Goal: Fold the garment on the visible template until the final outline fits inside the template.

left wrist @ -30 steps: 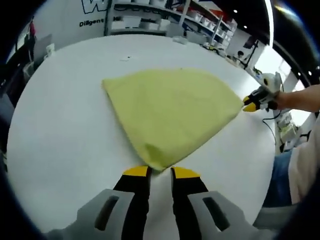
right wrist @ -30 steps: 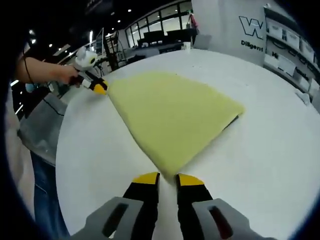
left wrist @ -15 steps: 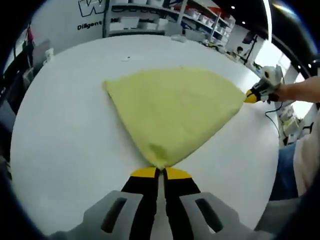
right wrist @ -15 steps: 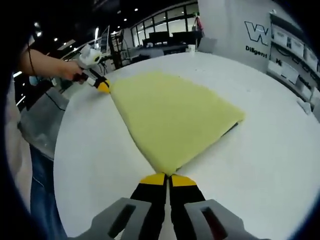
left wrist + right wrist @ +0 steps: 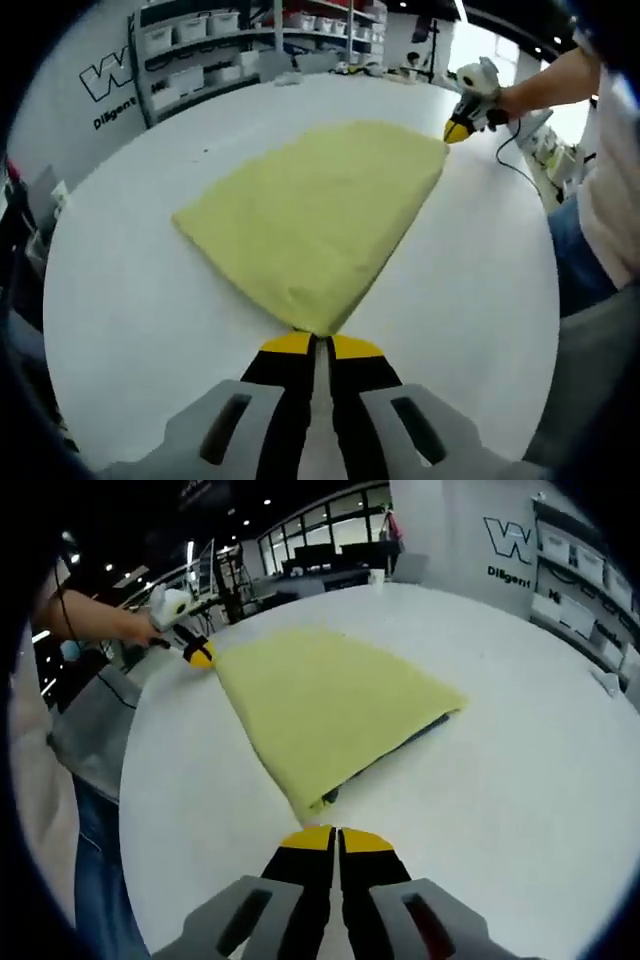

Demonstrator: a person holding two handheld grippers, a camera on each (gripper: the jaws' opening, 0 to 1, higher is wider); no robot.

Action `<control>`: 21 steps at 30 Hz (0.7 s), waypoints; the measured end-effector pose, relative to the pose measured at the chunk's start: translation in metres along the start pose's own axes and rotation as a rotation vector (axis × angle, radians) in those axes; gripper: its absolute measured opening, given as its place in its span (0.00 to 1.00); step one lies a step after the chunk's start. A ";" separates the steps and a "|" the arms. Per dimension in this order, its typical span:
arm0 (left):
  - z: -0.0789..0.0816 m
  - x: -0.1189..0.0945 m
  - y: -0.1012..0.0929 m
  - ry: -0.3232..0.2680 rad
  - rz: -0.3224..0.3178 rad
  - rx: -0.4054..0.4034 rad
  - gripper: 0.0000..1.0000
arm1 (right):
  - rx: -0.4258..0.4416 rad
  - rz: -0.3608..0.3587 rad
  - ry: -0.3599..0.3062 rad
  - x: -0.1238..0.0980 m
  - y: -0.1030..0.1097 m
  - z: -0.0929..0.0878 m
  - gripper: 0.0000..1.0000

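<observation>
A yellow garment point(image 5: 310, 215) lies folded in a fan shape on the round white table point(image 5: 130, 300). My left gripper point(image 5: 315, 340) is shut on its near pointed corner. At the far corner, the right gripper point(image 5: 462, 125) shows, held by a person's hand. In the right gripper view my right gripper point(image 5: 335, 832) is shut at the garment's point(image 5: 320, 705) near corner, which is raised a little off the table. A dark strip point(image 5: 435, 725) shows under the garment's right edge. The left gripper point(image 5: 200, 655) sits at the far left corner.
Shelves with boxes point(image 5: 200, 70) stand beyond the table's far side. A person in jeans point(image 5: 95, 880) stands at the table's edge point(image 5: 130, 810). A cable point(image 5: 515, 160) runs near the right gripper. Bare table surface point(image 5: 530, 760) lies to the right of the garment.
Both grippers shut on the garment's corners during the last second. The right gripper's corner has since lifted, and a dark strip shows beneath that edge. Both views have swung.
</observation>
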State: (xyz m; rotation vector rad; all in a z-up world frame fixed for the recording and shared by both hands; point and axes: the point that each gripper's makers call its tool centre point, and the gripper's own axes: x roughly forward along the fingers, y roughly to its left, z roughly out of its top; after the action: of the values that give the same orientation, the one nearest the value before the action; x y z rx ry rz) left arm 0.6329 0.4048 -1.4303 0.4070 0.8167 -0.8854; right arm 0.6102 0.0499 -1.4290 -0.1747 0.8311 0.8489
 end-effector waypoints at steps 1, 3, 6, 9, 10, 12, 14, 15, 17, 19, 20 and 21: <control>-0.001 0.001 0.000 0.003 0.003 -0.003 0.03 | 0.016 0.022 -0.007 0.003 0.007 0.000 0.07; -0.004 0.002 0.003 0.008 0.011 -0.008 0.02 | 0.014 0.033 -0.008 0.007 0.014 0.001 0.12; -0.003 0.002 0.003 0.009 0.015 -0.014 0.01 | 0.007 0.035 -0.012 0.014 0.019 0.005 0.16; -0.003 0.001 0.003 0.009 0.019 -0.021 0.01 | 0.006 0.035 -0.021 0.021 0.020 0.009 0.14; -0.004 0.002 0.003 0.010 0.019 -0.026 0.01 | -0.001 0.038 -0.031 0.022 0.022 0.012 0.13; -0.004 0.001 0.003 0.011 0.022 -0.028 0.01 | -0.006 0.040 -0.040 0.023 0.022 0.015 0.10; -0.004 0.001 0.003 0.010 0.025 -0.032 0.01 | -0.011 0.041 -0.050 0.023 0.020 0.017 0.05; -0.005 0.001 0.003 0.011 0.025 -0.034 0.01 | -0.009 0.043 -0.052 0.022 0.020 0.017 0.01; -0.005 0.002 0.003 0.013 0.026 -0.036 0.01 | 0.001 0.045 -0.049 0.022 0.019 0.016 0.00; -0.006 0.003 0.003 0.014 0.026 -0.037 0.01 | -0.025 0.058 -0.043 0.022 0.021 0.014 0.00; -0.006 0.003 0.003 0.015 0.027 -0.035 0.01 | -0.034 0.056 -0.037 0.022 0.020 0.013 0.00; -0.007 0.003 0.003 0.016 0.028 -0.034 0.01 | -0.040 0.055 -0.035 0.022 0.020 0.013 0.00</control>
State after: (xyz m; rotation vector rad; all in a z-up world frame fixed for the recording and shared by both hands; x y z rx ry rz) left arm 0.6336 0.4093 -1.4365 0.3952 0.8384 -0.8419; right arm 0.6116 0.0818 -1.4325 -0.1723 0.7900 0.9184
